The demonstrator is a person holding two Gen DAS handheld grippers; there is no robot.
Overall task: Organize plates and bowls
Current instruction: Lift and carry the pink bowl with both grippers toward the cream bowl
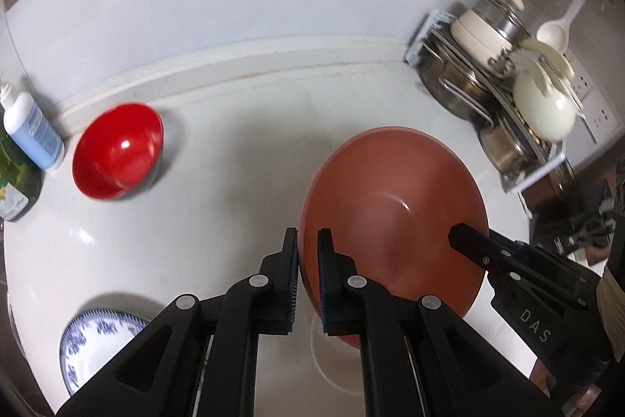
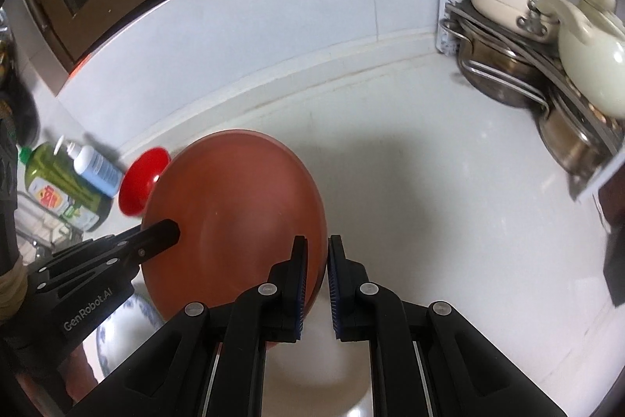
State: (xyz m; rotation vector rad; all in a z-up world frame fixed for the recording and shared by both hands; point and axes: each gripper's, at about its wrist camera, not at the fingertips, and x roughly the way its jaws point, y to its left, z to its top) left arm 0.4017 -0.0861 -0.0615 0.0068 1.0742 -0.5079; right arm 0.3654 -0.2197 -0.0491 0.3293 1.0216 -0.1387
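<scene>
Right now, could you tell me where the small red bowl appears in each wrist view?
Left wrist: red bowl at left of centre, open on the counter.
Right wrist: red bowl at left, partly hidden behind the brown plate.
Shared landmark: the blue-white bottle just left of it.

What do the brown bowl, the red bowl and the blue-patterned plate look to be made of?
Brown bowl: matte terracotta colour with only a faint highlight; plastic or melamine probably, glazed ceramic possible.
Red bowl: glossy red inside with sharp glints and a dark outside, like lacquer-style plastic.
Blue-patterned plate: white with a blue painted rim, seemingly glazed porcelain, though melamine cannot be ruled out.
</scene>
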